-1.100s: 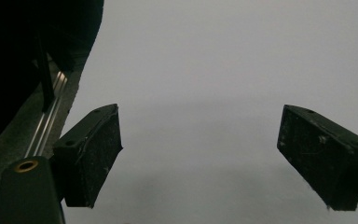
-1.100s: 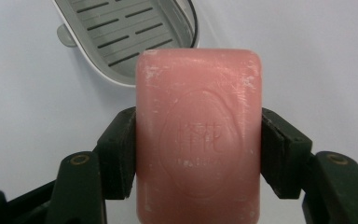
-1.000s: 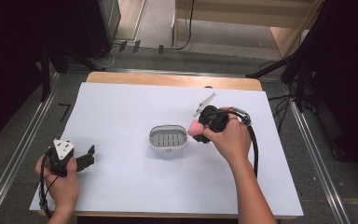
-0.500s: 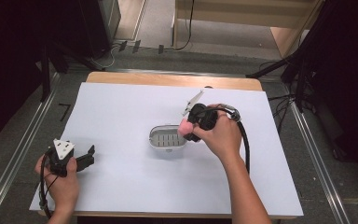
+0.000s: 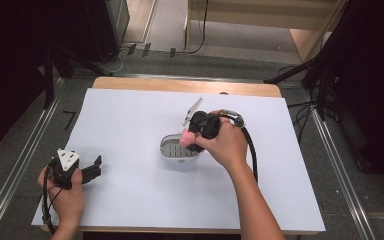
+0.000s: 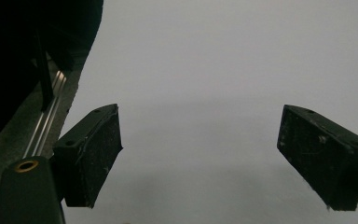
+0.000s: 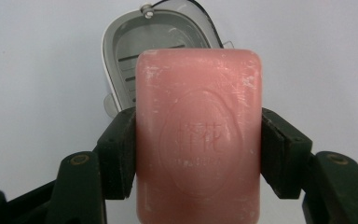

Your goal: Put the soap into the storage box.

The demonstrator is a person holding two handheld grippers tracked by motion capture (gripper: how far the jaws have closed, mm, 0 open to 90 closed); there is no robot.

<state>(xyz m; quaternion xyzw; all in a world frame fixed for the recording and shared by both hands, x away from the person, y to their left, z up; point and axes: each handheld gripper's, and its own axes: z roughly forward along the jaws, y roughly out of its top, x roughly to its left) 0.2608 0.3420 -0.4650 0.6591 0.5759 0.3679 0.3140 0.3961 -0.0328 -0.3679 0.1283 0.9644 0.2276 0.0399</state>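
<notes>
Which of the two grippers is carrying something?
The right gripper: its jaws clamp a pink soap bar over the grey soap dish. The left gripper is open, jaws apart over bare white table.

Waxy, scuffed pink soap (image 7: 198,140), glossy plastic dish (image 7: 121,56), matt white table cover (image 5: 130,200)

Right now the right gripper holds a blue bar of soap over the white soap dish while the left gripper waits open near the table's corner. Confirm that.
Not quite: the bar of soap is pink, not blue, as the right gripper view shows. The rest stands: the right gripper clamps it over the white soap dish, and the left gripper waits open near the table's corner.
</notes>
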